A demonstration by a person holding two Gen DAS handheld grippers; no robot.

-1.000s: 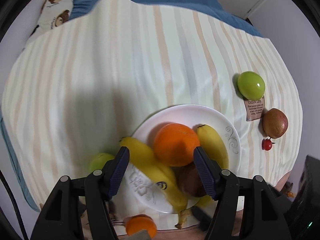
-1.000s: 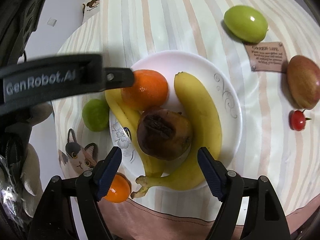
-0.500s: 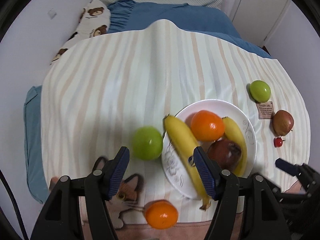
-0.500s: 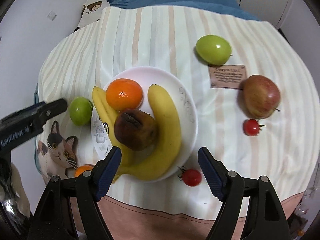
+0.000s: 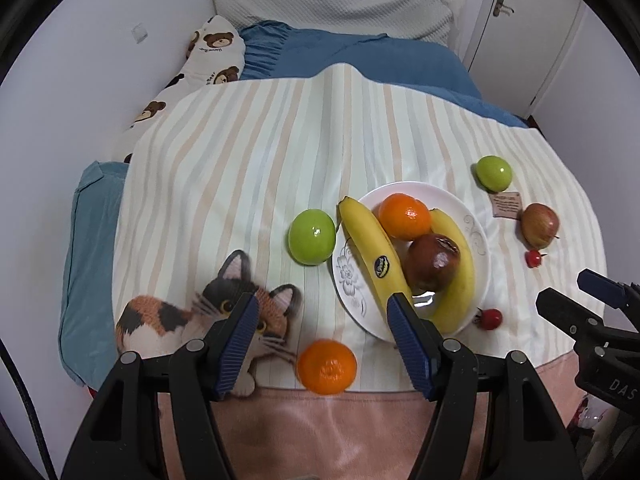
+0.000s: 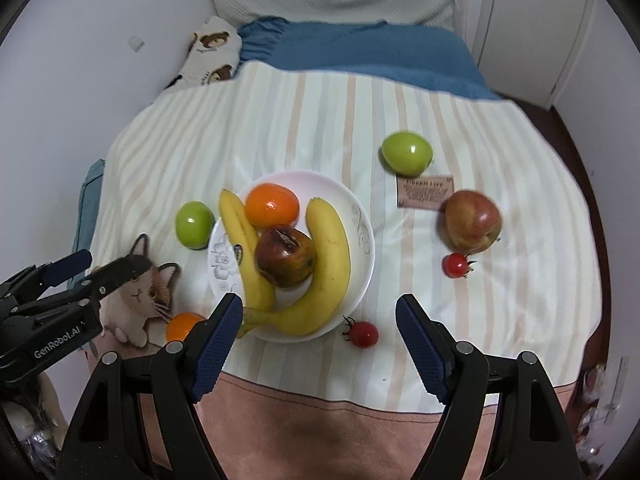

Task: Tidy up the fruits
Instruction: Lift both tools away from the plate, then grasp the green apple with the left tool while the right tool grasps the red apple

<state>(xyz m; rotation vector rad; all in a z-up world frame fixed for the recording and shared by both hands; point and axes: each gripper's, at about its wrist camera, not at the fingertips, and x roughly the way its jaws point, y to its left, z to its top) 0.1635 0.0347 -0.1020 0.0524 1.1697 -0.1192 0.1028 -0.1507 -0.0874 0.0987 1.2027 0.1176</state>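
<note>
Both empty: left gripper [image 5: 322,320] half open, right gripper [image 6: 319,320] wide. Nearest left's jaws, orange [image 5: 326,366]: firm, round, rolls; pinch across middle. Beyond, plate [image 5: 478,236]; far right, apple [image 6: 473,221]: heavier, slick.

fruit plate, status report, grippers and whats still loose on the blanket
Left gripper and right gripper open, both empty. Plate holds two bananas, an orange, a dark fruit. Six fruits loose around it. Nothing in the way.

striped blanket [image 5: 248,152] | blue duvet [image 5: 360,60] | bear pillow [image 5: 212,52] | white door [image 5: 520,32]
</note>
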